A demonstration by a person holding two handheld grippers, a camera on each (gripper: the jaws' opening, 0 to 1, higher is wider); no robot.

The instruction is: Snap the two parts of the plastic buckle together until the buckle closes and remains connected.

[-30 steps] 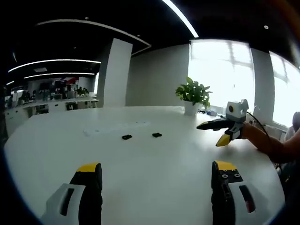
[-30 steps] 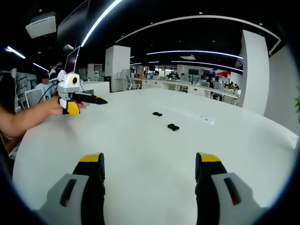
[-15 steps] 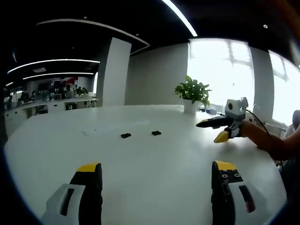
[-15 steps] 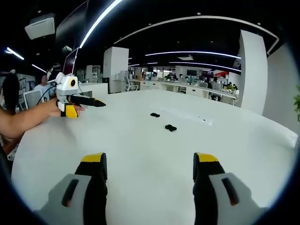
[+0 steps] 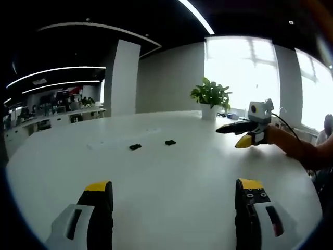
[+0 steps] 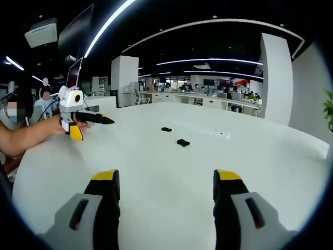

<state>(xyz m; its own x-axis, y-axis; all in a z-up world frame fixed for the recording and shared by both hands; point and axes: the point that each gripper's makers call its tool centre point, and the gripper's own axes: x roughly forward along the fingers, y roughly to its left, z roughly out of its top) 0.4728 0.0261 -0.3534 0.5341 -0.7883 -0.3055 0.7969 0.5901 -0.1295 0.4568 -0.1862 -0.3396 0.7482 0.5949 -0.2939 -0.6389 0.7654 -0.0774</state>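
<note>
The left gripper (image 5: 174, 188) has its jaws wide apart with nothing in them. The right gripper (image 6: 166, 179) is wide apart too. Both hang over the white table (image 5: 171, 177). Farther out, two black buckle parts (image 5: 135, 147) (image 5: 170, 142) lie apart on it. Far behind stands a potted plant (image 5: 210, 96).

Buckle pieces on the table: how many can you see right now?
2. In the left gripper view, one buckle piece lies left of the other buckle piece, apart, mid-table. Neither is gripped, and nothing shows any hidden pieces.
</note>
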